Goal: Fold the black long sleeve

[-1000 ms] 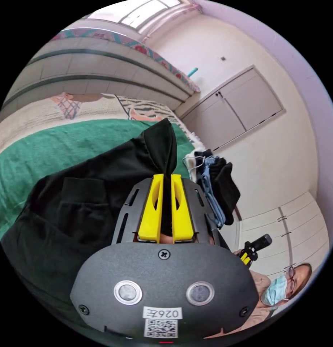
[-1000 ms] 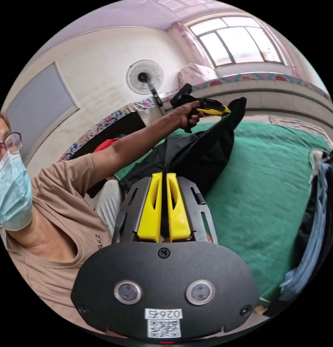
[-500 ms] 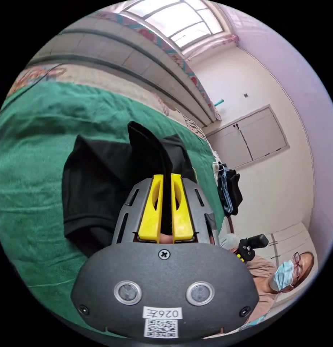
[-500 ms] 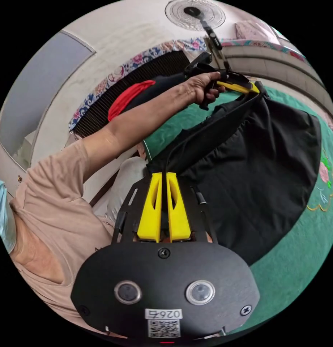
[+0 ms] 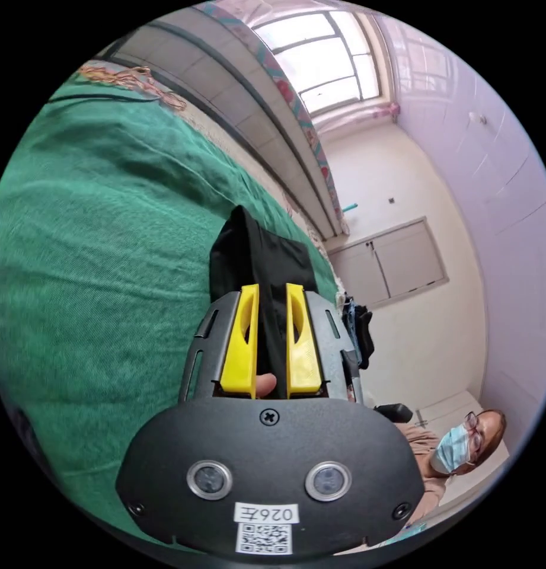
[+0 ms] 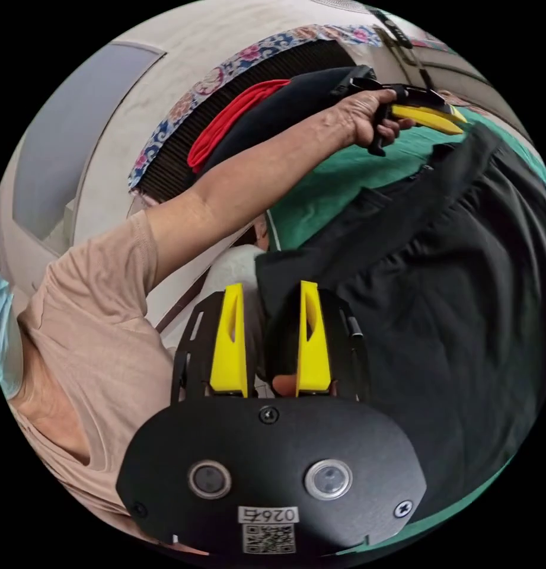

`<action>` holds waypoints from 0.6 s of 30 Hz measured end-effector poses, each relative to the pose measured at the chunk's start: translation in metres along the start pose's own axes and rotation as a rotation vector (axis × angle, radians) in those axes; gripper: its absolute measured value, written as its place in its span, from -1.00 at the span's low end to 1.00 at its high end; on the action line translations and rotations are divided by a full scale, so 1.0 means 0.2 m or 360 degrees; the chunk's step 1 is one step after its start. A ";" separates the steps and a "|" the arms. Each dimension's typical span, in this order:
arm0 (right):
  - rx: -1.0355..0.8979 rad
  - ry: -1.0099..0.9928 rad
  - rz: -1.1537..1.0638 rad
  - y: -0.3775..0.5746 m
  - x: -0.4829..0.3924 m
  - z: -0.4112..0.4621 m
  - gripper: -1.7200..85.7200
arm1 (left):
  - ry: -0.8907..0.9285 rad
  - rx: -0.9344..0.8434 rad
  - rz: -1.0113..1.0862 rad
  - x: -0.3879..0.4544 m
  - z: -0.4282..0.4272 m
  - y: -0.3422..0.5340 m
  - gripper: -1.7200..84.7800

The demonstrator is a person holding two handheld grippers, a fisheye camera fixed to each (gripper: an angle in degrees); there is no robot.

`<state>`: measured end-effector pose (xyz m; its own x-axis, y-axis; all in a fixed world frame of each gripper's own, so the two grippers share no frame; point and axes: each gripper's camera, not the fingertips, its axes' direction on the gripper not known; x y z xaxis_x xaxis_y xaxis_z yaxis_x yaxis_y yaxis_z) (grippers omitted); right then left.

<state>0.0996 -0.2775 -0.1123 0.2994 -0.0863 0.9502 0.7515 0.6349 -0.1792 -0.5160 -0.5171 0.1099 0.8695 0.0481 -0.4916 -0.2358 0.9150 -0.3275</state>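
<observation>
The black long sleeve lies spread on the green bed cover, creased along its near edge. My right gripper is open at that edge, jaws wide apart, with the cloth's corner loose by the right-hand jaw. Farther off, a hand holds my left gripper at the garment's far corner. In the left gripper view a fold of the black long sleeve still runs between the jaws of my left gripper, which stand slightly parted, low over the green bed cover.
A person in a beige top sits at the bedside, one arm stretched over the bed. Red and dark cloth hangs on the ribbed headboard. A pile of dark and blue clothes sits at the bed's far end, near cupboard doors.
Both grippers came down from holding the garment up and laid it on the bed. The right jaws opened wide and let go. The left jaws parted a little.
</observation>
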 end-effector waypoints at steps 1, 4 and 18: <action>-0.0017 -0.0038 -0.0074 -0.03 -0.06 -0.01 -0.72 | 0.0047 0.0084 -0.0014 -0.03 -0.06 0.10 -0.79; -0.0083 0.0005 -0.0233 -0.09 -0.22 -0.09 -0.74 | 0.0051 0.0050 0.0091 0.06 -0.06 0.31 -0.86; 0.0115 0.0756 0.0231 0.25 -0.17 -0.90 -0.98 | 0.0012 -0.0365 0.0559 1.07 0.52 1.38 -0.98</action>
<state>0.2330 -0.3811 -0.1997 0.6447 -0.3225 0.6930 0.6449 0.7163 -0.2666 -0.3496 -0.2124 -0.0012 0.7161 0.3376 -0.6109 -0.6086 0.7305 -0.3098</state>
